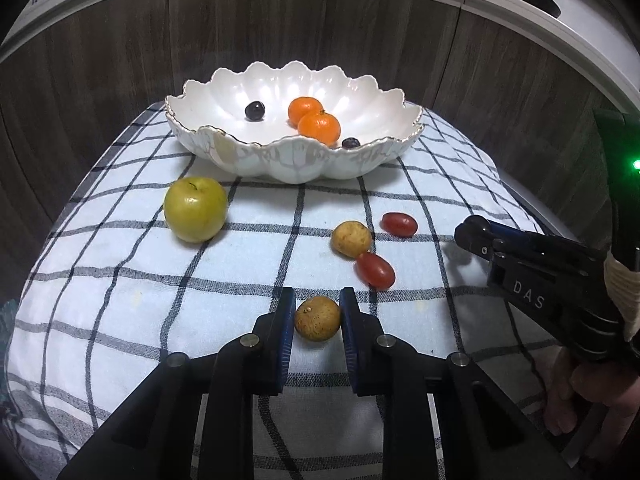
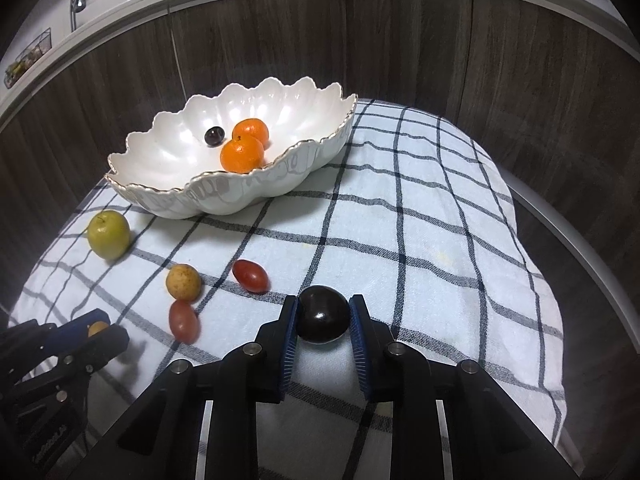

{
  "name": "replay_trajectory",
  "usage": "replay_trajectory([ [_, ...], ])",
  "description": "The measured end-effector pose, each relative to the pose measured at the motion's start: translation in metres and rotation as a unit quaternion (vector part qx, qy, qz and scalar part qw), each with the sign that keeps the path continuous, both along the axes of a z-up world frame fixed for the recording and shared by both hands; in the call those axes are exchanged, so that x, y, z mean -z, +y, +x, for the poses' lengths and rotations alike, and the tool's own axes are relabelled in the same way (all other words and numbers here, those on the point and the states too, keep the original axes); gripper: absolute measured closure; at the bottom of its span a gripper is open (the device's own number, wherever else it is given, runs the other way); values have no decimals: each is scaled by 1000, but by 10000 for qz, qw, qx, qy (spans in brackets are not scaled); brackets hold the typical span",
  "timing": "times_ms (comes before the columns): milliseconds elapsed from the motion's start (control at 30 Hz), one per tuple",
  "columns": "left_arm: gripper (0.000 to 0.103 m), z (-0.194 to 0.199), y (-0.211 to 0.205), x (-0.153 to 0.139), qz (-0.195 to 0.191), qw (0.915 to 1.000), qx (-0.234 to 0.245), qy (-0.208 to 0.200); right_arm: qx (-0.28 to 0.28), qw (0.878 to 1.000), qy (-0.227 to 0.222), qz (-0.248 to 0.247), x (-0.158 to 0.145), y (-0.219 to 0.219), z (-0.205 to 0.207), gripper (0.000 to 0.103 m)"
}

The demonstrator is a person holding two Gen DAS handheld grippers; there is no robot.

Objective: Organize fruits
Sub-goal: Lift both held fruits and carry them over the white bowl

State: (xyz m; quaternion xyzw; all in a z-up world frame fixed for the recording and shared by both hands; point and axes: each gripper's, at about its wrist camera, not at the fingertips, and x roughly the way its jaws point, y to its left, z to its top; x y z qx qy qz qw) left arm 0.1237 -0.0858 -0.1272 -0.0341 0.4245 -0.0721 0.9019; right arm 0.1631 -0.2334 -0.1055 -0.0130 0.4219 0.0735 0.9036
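A white scalloped bowl (image 1: 288,160) at the back of the checked cloth holds two oranges (image 1: 319,126) and two dark grapes (image 1: 254,111). My left gripper (image 1: 317,317) is shut on a small brown round fruit (image 1: 318,319) just above the cloth. My right gripper (image 2: 323,316) is shut on a dark plum (image 2: 323,315). On the cloth lie a green apple (image 1: 195,209), another brown round fruit (image 1: 351,238) and two red grape tomatoes (image 1: 375,270) (image 1: 399,224). The bowl also shows in the right wrist view (image 2: 224,196).
The checked cloth (image 1: 120,300) covers a small round table in front of a dark wood-panel wall (image 1: 100,80). A white counter edge (image 2: 120,4) with kitchen items runs above the wall. The right gripper's body (image 1: 540,280) shows at the left wrist view's right side.
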Motion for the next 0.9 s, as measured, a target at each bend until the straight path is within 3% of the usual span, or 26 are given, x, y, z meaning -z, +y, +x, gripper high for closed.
replay_trajectory([
  [667,80,6,27,-26,-164,9995,-164,-233,77,9995,-281,95,-41,26,-13,76],
  [900,80,16,37,-46,-175,9985,-82,-505,153,9990,-407,112,-54,35,-9,76],
])
